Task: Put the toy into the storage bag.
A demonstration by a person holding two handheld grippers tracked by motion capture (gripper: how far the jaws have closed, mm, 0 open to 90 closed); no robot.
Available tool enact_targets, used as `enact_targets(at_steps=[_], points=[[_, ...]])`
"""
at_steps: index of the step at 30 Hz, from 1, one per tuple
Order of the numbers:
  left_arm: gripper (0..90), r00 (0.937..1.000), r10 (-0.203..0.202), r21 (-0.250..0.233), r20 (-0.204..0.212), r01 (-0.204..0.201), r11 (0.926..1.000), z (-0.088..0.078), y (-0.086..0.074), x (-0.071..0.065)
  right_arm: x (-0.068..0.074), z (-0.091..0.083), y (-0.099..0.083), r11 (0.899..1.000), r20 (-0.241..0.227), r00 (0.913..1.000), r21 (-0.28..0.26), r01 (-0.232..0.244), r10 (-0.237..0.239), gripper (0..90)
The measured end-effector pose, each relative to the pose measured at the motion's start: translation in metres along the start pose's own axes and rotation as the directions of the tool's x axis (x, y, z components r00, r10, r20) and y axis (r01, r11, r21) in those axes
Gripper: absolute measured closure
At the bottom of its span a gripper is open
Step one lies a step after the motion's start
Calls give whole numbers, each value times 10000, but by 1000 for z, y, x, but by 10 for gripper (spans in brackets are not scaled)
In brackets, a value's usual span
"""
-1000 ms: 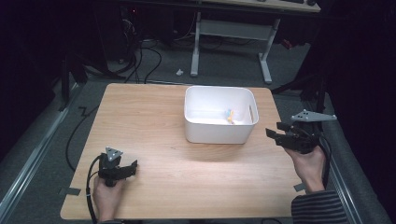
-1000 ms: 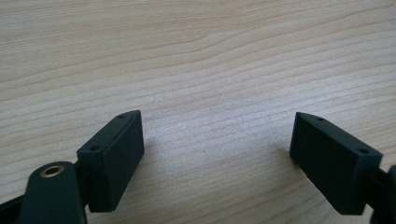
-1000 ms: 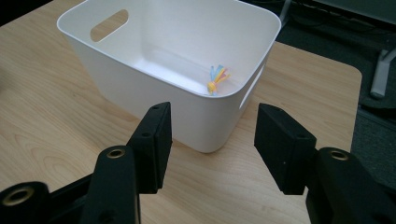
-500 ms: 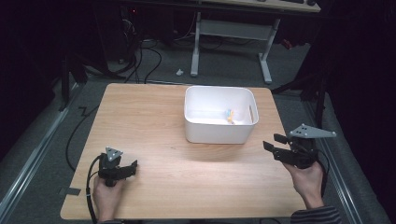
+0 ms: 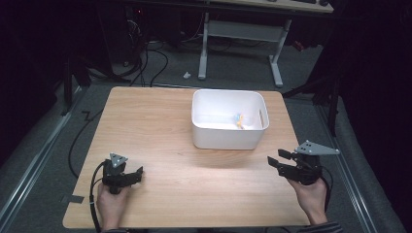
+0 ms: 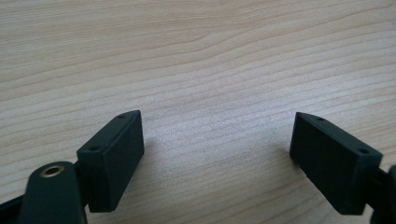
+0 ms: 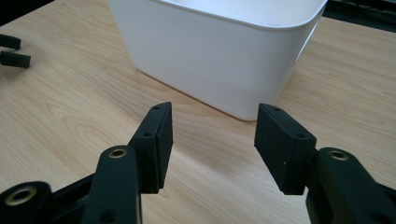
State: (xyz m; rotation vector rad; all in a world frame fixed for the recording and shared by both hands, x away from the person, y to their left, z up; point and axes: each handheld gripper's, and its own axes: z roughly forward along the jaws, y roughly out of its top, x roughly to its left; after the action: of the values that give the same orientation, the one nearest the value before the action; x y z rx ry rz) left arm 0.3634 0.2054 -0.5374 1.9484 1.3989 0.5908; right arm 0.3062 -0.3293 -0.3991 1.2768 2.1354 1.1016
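A white plastic bin stands on the wooden table, right of its middle, with a small yellow and blue item inside. My left gripper rests low on the table near the front left corner, open, with bare wood between its jaws. My right gripper hovers at the front right, open and empty, pointing left. In the right gripper view its open jaws face the bin's near wall, a short way off.
The left gripper's fingertips show far off in the right gripper view. Cables trail on the floor left of the table. A white desk frame stands behind it. Metal rails run along both sides.
My right gripper has come down and back toward the table's front right corner, away from the bin's side. The left gripper has stayed still.
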Motion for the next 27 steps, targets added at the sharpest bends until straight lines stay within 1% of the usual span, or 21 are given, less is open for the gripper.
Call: enact_targets(at_steps=[3, 4, 11, 15, 20, 22, 25, 27], points=[[179, 10000, 7, 6, -1, -7, 10000, 0, 0, 0, 1, 6, -4, 9999, -56, 9999, -69, -110, 109, 471], [179, 10000, -1, -1, -2, 1, 10000, 0, 0, 0, 1, 9, -5, 9999, -78, 9999, -99, -83, 82, 471], [179, 10000, -2, -2, 0, 2, 10000, 0, 0, 0, 4, 26, -12, 9996, -220, 9994, 18, -271, 272, 471], [180, 10000, 0, 0, 0, 0, 10000, 0, 0, 0, 5, 34, -16, 9994, -297, 9990, -10, -344, 344, 466], [179, 10000, 0, 0, -1, 0, 10000, 0, 0, 0, 6, 46, -22, 9988, -355, 9984, 227, -426, 434, 465], [179, 10000, 10, 7, 0, -10, 10000, 0, 0, 0, 4, 50, -24, 9988, -362, 9984, 215, -433, 440, 465], [179, 10000, -2, 1, 0, 2, 10000, 0, 0, 0, 3, 54, -29, 9973, -390, 9968, 254, -689, 698, 465], [179, 10000, -1, 0, 1, 1, 10000, 0, 0, 0, 3, 57, -31, 9964, -406, 9961, 339, -771, 785, 465]])
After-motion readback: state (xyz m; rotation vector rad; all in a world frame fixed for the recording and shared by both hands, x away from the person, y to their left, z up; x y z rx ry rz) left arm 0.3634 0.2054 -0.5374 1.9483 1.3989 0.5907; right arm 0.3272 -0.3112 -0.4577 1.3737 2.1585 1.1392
